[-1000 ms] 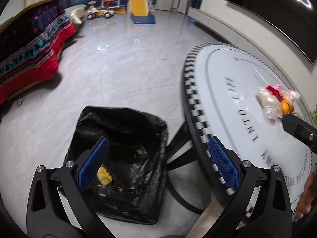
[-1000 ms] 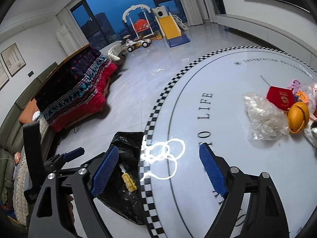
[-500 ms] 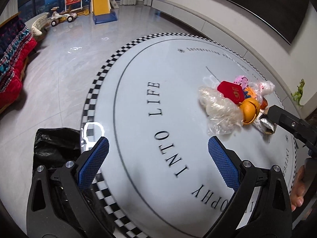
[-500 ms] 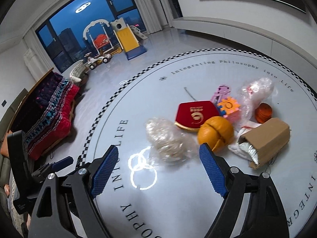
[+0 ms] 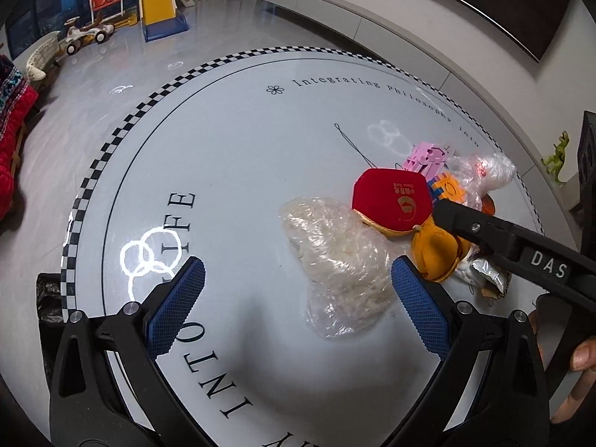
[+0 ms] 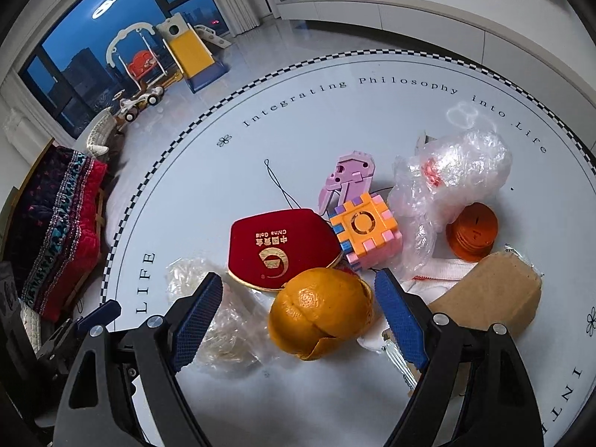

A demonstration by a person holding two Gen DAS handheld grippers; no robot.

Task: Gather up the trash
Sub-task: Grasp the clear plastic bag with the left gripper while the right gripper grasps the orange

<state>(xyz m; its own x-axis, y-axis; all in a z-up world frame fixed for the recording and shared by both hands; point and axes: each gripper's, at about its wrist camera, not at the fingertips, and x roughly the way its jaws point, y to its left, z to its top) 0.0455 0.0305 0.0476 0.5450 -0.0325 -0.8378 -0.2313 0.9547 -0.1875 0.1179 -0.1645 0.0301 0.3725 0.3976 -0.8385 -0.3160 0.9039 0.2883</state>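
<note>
A pile of items lies on the round white table. A crumpled clear plastic bag lies just ahead of my open, empty left gripper, nearer its right finger. An orange peel sits between the fingers of my open, empty right gripper; the peel also shows in the left wrist view. Around it lie a red pouch, a torn brown cardboard packet and a second clear plastic wrap. The black trash bag shows past the table's left edge.
An orange and pink puzzle cube, a pink plastic toy and an orange disc lie in the pile. The checkered table rim runs along the left. A red sofa and a toy slide stand across the floor.
Both grippers swung from the trash bag on the floor to the table and closed in on the pile. The right one now straddles the orange peel; both stayed open.
</note>
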